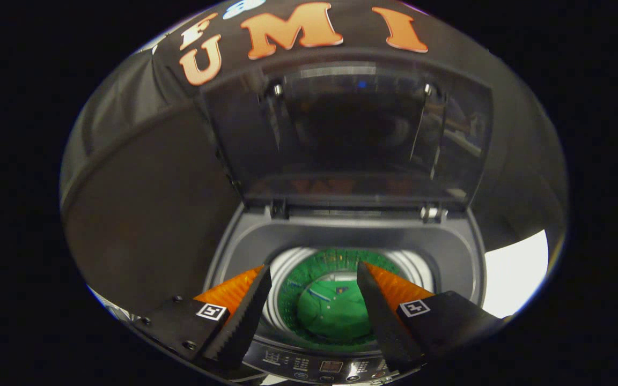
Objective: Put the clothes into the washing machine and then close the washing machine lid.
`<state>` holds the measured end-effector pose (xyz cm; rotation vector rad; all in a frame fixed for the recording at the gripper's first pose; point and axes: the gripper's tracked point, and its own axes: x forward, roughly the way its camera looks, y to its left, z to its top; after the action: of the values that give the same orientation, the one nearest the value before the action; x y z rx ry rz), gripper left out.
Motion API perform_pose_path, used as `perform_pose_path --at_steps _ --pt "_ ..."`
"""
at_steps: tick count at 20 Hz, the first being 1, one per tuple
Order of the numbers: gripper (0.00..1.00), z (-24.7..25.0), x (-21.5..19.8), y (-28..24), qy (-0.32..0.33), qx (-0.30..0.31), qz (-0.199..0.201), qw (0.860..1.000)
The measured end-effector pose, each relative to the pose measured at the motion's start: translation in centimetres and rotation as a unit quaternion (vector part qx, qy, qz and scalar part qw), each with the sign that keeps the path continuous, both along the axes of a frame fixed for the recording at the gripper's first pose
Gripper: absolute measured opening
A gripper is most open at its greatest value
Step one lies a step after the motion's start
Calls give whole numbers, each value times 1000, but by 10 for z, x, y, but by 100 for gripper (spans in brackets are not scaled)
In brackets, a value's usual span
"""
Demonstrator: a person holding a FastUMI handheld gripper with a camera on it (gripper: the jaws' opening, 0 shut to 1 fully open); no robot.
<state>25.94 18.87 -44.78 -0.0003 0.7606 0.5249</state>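
Clothes [333, 313] — a bright green garment — lie bunched at the bottom of the washing machine [244, 241] drum, seen straight down through the round opening; the garment sits below and between the two fingers, a little beyond their tips, and touches neither of them. The gripper [313, 272] hovers above the near rim of the machine with its jaws spread wide and nothing held between them; the left finger [242, 316] slants in over the left side of the opening, and the right one over the right side. Around the cloth the drum floor shows a green perforated ring, and the pale metal drum wall [287, 265] rises around that. The lid [352, 134] stands raised at the far side, a dark, glossy, see-through panel tilted up on two hinges [432, 213] at the back edge of the grey top deck; it is fully open. Just under the fingers, at the near edge, runs the control panel [330, 367] with small buttons and a display — too small to make out. Dark cloth walls close in the left and far sides.
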Motion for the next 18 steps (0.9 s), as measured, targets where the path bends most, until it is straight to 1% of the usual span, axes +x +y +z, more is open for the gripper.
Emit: perform_pose_path --at_steps 2,5,9,11,15,18 --pt "100 44 15 3 -54 22 -5 998" --pt "99 114 32 12 -126 55 -9 991" --pt "99 186 64 28 -177 97 -15 979" --pt "99 214 76 33 -197 109 -17 974" --pt "99 232 110 27 -225 99 -33 969" --pt "99 230 138 32 -220 85 -34 971"
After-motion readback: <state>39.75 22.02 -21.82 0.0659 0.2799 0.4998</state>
